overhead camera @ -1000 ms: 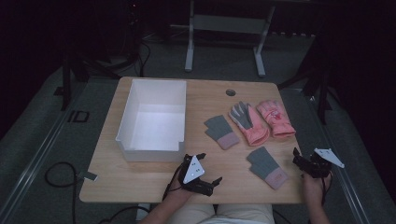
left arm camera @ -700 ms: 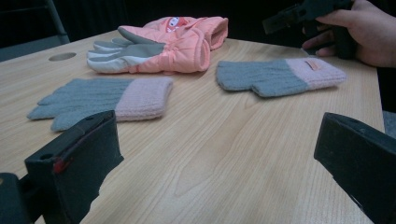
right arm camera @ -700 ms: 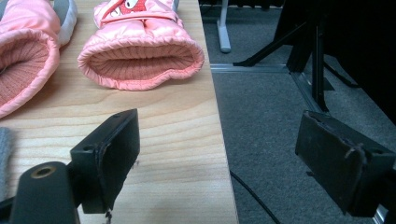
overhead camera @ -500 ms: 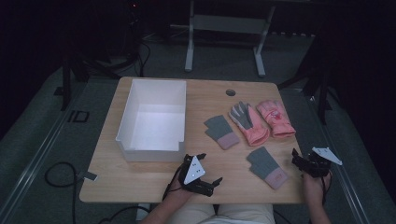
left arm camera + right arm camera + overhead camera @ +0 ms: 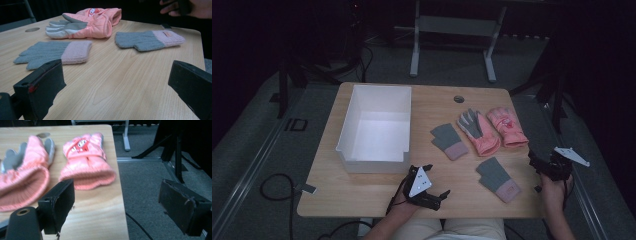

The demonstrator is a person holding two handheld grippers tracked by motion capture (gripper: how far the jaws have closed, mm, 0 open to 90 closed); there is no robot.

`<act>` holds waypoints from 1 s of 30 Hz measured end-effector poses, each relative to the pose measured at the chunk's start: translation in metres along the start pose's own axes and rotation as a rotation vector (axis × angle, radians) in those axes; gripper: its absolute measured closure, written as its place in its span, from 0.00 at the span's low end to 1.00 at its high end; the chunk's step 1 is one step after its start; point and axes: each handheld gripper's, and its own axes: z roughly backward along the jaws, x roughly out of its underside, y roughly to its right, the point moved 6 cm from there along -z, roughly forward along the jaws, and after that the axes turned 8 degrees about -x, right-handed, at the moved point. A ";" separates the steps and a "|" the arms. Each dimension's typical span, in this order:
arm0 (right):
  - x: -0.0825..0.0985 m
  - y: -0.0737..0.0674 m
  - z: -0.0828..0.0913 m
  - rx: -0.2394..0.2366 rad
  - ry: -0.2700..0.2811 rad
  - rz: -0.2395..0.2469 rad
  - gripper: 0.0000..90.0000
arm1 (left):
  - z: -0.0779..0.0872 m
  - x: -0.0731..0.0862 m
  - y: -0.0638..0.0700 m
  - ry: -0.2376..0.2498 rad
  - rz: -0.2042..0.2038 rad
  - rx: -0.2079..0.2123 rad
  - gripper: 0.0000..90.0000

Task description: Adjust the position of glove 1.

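Two grey knit gloves with pink cuffs lie on the wooden table [image 5: 362, 192], one mid-table [image 5: 447, 140] and one nearer the front [image 5: 498, 178]. Behind them lie two pink padded gloves, one grey palm up [image 5: 477, 131] and one back up [image 5: 508, 125]. My left gripper [image 5: 437, 180] rests open at the front edge, and its view looks across at the grey gloves [image 5: 50, 52] [image 5: 147, 40]. My right gripper [image 5: 534, 165] is open at the table's right edge. In its view, the cuffs of the pink gloves [image 5: 85, 157] [image 5: 22, 177] lie just ahead of its jaws.
A white open box [image 5: 374, 150] stands on the left half of the table, just beyond my left gripper. A round cable hole [image 5: 459, 99] sits near the back edge. Grey carpet, a cable [image 5: 272, 187] and stand legs [image 5: 414, 50] surround the table.
My right gripper has edged slightly forward along the table's right edge. The left gripper and the gloves have not moved.
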 end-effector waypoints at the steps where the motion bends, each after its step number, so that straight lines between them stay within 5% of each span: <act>1: -0.008 -0.003 0.001 -0.004 0.007 0.009 0.15 | 0.000 0.000 0.000 0.002 0.000 0.000 0.00; 15: -0.044 -0.027 -0.002 -0.067 -0.007 0.062 0.14 | 0.000 0.000 0.000 0.002 0.006 0.000 0.00; 28: -0.080 -0.069 -0.007 -0.116 0.013 0.159 0.15 | 0.000 0.000 0.000 0.001 0.004 0.004 0.00; 30: -0.084 -0.080 -0.009 -0.154 -0.007 0.157 0.16 | 0.001 0.000 0.000 0.003 0.006 0.004 0.00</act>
